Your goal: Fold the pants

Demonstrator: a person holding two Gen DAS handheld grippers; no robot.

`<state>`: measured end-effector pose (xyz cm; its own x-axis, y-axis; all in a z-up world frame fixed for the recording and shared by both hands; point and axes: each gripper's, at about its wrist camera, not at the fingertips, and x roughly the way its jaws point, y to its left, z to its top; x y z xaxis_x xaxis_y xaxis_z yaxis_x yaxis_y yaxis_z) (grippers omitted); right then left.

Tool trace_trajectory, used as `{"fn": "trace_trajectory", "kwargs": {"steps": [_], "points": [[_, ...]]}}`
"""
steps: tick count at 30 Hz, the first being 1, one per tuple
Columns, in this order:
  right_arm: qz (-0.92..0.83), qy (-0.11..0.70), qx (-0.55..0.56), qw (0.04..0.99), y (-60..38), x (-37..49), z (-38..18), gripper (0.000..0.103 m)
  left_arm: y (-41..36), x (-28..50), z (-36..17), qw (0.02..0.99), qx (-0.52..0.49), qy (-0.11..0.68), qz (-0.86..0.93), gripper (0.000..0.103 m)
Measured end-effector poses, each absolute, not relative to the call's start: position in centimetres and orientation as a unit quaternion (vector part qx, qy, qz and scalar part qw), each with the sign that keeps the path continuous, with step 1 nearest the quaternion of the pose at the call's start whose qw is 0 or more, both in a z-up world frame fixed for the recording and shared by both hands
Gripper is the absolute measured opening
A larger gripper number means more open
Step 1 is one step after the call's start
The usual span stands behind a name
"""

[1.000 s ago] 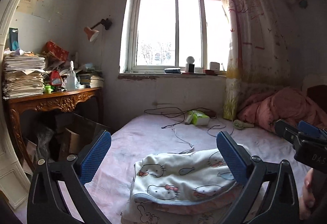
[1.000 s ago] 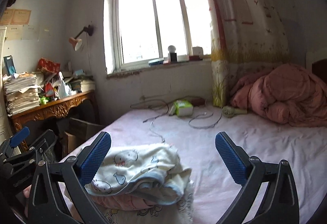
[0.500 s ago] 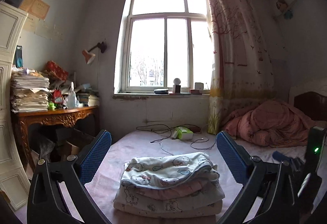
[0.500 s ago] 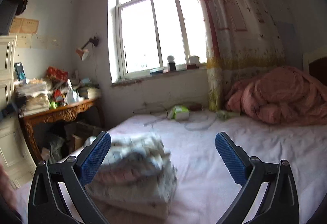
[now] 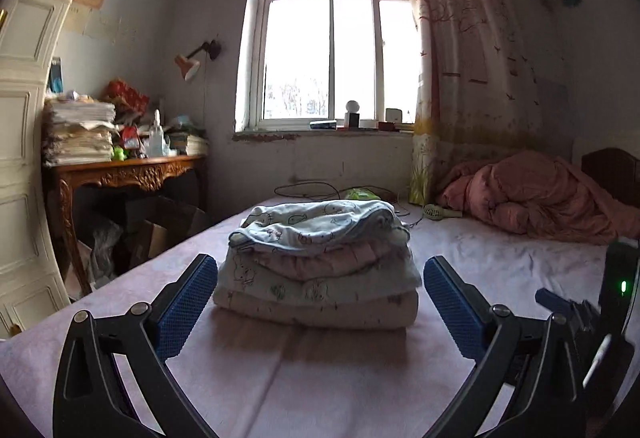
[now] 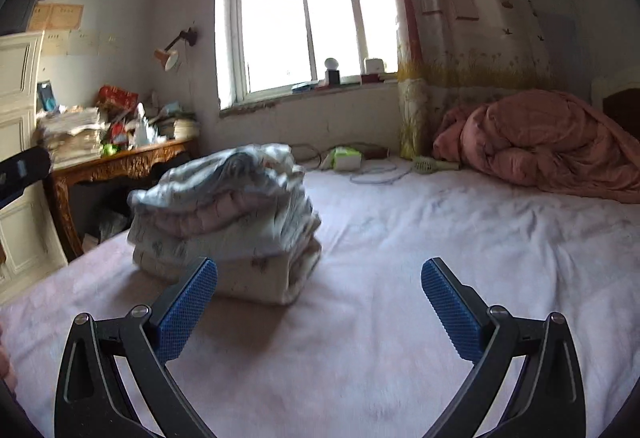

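Note:
A stack of folded pants (image 5: 316, 262) lies on the pink bed sheet (image 5: 320, 366), cartoon-print pairs in white and pink, the top one (image 5: 320, 224) slightly rumpled. My left gripper (image 5: 320, 302) sits low on the bed, open, just short of the stack, holding nothing. The right wrist view shows the same stack (image 6: 224, 222), blurred, ahead and to the left. My right gripper (image 6: 318, 308) is open and empty, with its left pad (image 6: 186, 310) in front of the stack's near corner. The other gripper's body (image 5: 592, 322) shows at the left view's right edge.
A pink quilt (image 6: 540, 146) is heaped at the bed's far right. Cables, a green tissue pack (image 6: 346, 158) and a small fan (image 6: 432, 164) lie by the window wall. A cluttered carved wooden desk (image 5: 128, 174) and a white cabinet (image 5: 24, 158) stand left of the bed.
Both grippers have dropped from above the stack to bed level and backed away from it. The stack now shows from the side and lies still.

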<state>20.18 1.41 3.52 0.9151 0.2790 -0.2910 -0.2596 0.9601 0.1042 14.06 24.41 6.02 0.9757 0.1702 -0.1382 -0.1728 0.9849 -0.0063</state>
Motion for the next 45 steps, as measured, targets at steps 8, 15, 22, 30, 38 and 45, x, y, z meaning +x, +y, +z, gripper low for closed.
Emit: {"fn": "trace_trajectory", "kwargs": {"steps": [8,15,22,30,38,45], "points": [[0.138,0.157,0.039,0.977,0.3,16.6,2.2,0.102,23.5,12.4,1.5,0.991,-0.034,0.089,0.098,0.102],[0.152,0.159,0.03,0.975,1.3,17.4,1.8,0.102,21.2,14.0,-0.2,0.987,0.039,0.113,0.109,0.102],[0.155,0.156,0.06,0.974,0.2,17.8,1.9,0.102,25.4,12.9,-0.6,0.978,-0.054,0.115,0.164,0.102],[0.134,0.145,0.056,0.979,-0.7,18.2,2.6,0.102,25.4,12.2,-0.4,0.978,-0.046,0.109,0.173,0.102],[0.121,0.154,0.061,0.979,-1.2,18.4,2.6,0.102,25.3,12.5,-0.2,0.978,-0.041,0.107,0.173,0.102],[0.115,0.154,0.057,0.98,-1.2,18.4,2.6,0.102,25.0,12.5,-0.2,0.979,-0.035,0.104,0.173,0.102]]}}
